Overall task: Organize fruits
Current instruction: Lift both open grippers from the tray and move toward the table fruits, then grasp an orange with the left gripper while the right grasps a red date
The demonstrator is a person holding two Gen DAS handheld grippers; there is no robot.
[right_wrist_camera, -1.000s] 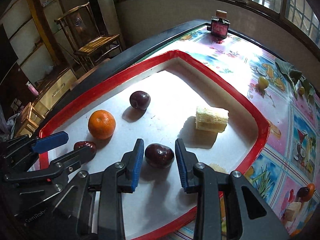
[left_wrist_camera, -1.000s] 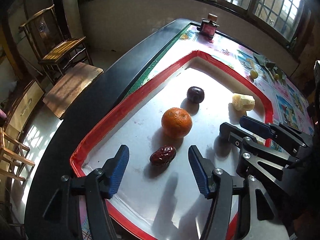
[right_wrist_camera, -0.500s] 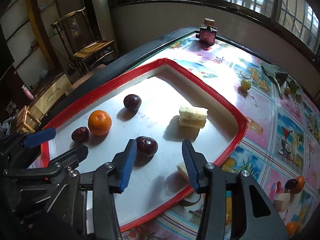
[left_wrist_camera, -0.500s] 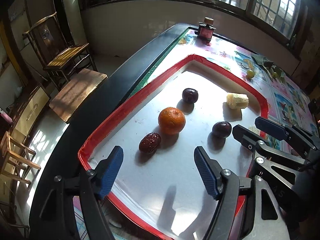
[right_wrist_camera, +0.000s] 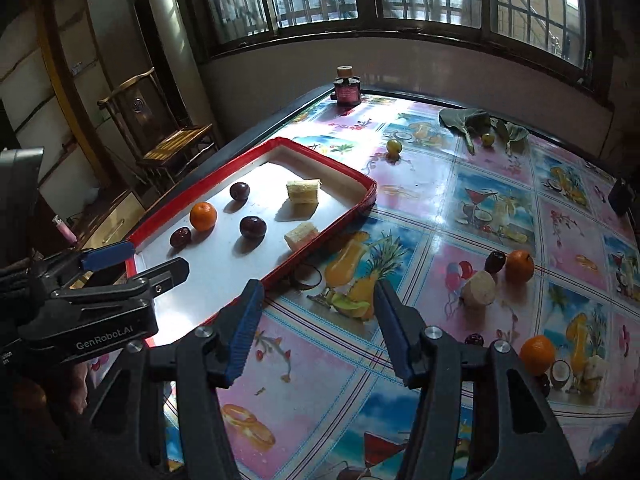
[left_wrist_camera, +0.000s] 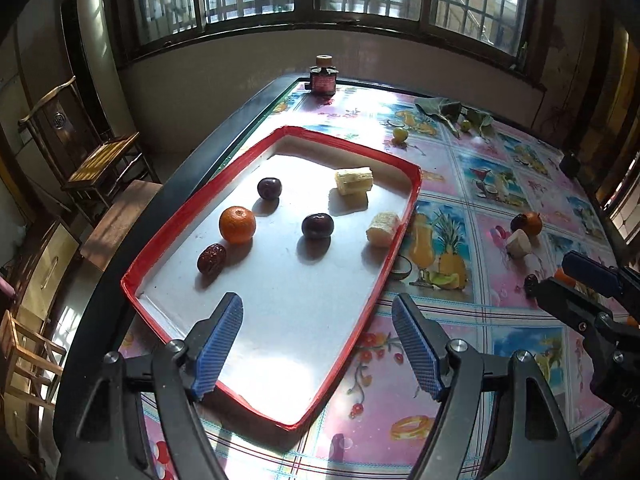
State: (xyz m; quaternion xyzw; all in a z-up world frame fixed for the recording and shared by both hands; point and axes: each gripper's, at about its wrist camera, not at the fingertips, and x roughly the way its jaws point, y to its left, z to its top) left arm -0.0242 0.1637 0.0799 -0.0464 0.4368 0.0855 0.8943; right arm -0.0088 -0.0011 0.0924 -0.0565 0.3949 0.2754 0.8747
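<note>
Opening with nothing between its jaws, the left gripper (left_wrist_camera: 318, 344) is hanging over the near end of the red-rimmed tray (left_wrist_camera: 404, 216), which is holding a date (left_wrist_camera: 211, 258), orange (left_wrist_camera: 237, 225), two plums and two banana pieces. Rightward, the right gripper (right_wrist_camera: 318, 330) is also opening empty above the tablecloth (right_wrist_camera: 440, 208), with loose fruits (right_wrist_camera: 519, 266) lying beyond it.

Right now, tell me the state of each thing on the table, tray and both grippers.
Left gripper: jaws opening, empty.
Right gripper: jaws opening, empty.
Red tray: holds six pieces.
Orange in tray: resting beside the date.
Loose orange: on the tablecloth, outside tray.
Bottle: upright, capped.
</note>
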